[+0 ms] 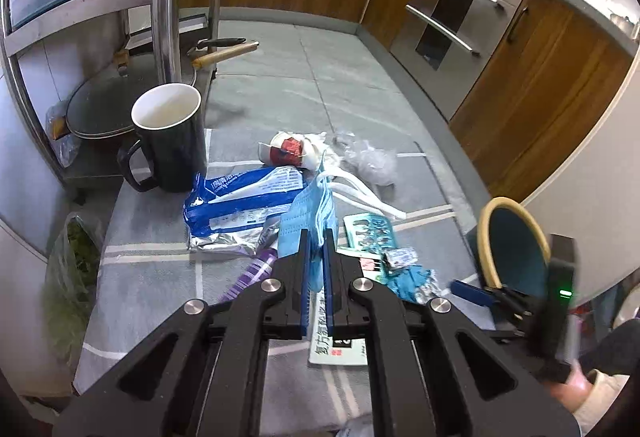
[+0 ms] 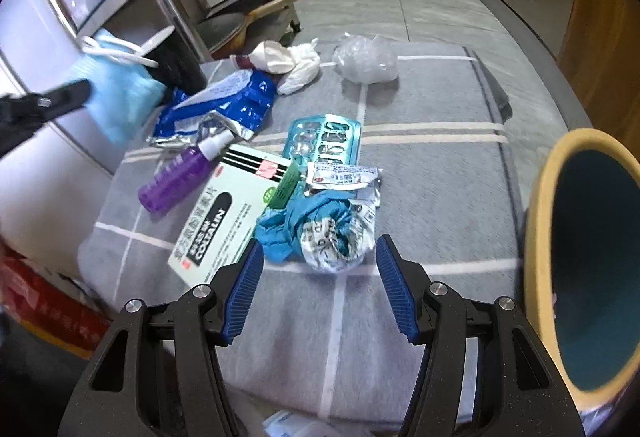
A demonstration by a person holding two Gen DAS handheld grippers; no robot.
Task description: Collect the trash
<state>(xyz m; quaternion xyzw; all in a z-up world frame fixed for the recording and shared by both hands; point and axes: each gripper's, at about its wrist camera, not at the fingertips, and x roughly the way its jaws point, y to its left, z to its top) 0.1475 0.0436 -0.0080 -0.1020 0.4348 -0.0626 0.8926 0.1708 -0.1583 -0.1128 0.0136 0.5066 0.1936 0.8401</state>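
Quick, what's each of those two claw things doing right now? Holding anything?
Left gripper: closed on a blue face mask, lifted off the table.
Right gripper: open, holding nothing, above a crumpled blue glove.

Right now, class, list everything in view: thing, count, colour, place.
mask: one, light blue, clamped in left gripper, lifted
mug: one, black, mat's far left
pouch: one, blue and silver, torn, beside mug
bottle: one, purple, left of box
box: one, white-green, mat centre
blister pack: one, teal, behind box
glove: one, blue, crumpled, before right gripper
sachets: several, white, around glove
tissue: one, white, far side
plastic wrap: one, clear, far side
bin: one, tan rim, right
mat: one, grey
left gripper: shut on mask
right gripper: open
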